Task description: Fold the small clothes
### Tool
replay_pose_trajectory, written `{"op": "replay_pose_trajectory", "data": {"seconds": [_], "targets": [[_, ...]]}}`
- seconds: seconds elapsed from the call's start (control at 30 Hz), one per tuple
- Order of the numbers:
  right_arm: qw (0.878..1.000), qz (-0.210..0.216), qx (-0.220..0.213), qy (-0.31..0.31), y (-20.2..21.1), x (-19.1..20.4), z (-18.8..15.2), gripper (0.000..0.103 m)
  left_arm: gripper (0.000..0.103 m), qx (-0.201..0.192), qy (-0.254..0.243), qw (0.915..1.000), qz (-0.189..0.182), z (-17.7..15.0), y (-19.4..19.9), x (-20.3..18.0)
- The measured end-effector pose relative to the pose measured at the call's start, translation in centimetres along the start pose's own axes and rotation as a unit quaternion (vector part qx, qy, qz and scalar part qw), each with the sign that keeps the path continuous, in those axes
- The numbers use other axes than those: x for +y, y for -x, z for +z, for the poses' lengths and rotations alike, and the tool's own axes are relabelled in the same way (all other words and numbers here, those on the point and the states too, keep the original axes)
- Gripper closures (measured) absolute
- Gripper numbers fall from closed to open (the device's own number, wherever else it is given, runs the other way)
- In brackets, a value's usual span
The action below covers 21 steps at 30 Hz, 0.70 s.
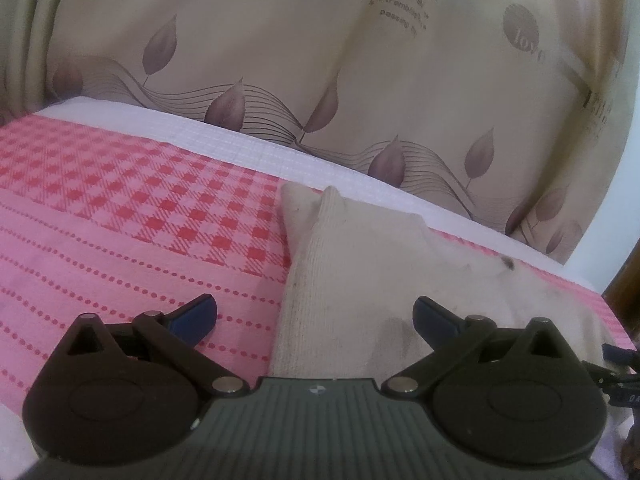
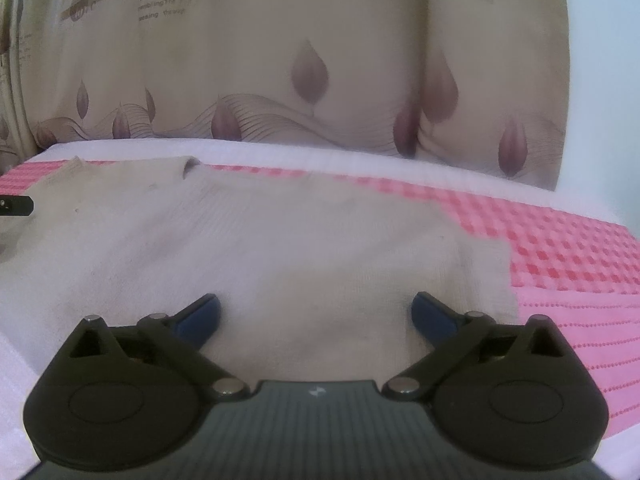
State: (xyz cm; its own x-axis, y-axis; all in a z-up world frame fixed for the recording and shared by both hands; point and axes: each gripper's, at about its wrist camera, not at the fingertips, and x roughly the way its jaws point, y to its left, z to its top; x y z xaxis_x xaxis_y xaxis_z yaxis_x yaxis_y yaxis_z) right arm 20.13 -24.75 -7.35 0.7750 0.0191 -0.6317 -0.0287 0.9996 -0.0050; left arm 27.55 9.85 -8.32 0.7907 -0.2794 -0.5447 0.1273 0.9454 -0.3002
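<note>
A small cream knitted garment (image 2: 256,248) lies spread on a pink checked cloth (image 2: 560,248). In the right wrist view it fills the middle, with its neckline at the far left. My right gripper (image 2: 316,312) hangs just above the garment's near part, jaws wide open, nothing between the blue pads (image 2: 202,312). In the left wrist view the same garment (image 1: 360,264) shows a ribbed folded edge running away from me. My left gripper (image 1: 316,314) stands open over that edge, its right fingertip above the knit and its left fingertip above the pink cloth (image 1: 132,208).
A beige curtain (image 1: 280,60) with leaf prints and lettering hangs right behind the surface. A white strip (image 2: 320,152) borders the cloth's far edge. A dark piece of the other gripper (image 2: 16,205) pokes in at the left of the right wrist view.
</note>
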Motion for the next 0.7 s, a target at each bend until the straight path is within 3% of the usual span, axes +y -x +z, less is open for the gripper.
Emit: {"op": "replay_pose_trajectory", "data": {"seconds": [0.7], "targets": [[1.000,-0.009,-0.001,0.006,-0.07,0.43,0.04,0.000,0.000,0.018,-0.045,0.9986,0.018,-0.09,-0.55,-0.66]]}}
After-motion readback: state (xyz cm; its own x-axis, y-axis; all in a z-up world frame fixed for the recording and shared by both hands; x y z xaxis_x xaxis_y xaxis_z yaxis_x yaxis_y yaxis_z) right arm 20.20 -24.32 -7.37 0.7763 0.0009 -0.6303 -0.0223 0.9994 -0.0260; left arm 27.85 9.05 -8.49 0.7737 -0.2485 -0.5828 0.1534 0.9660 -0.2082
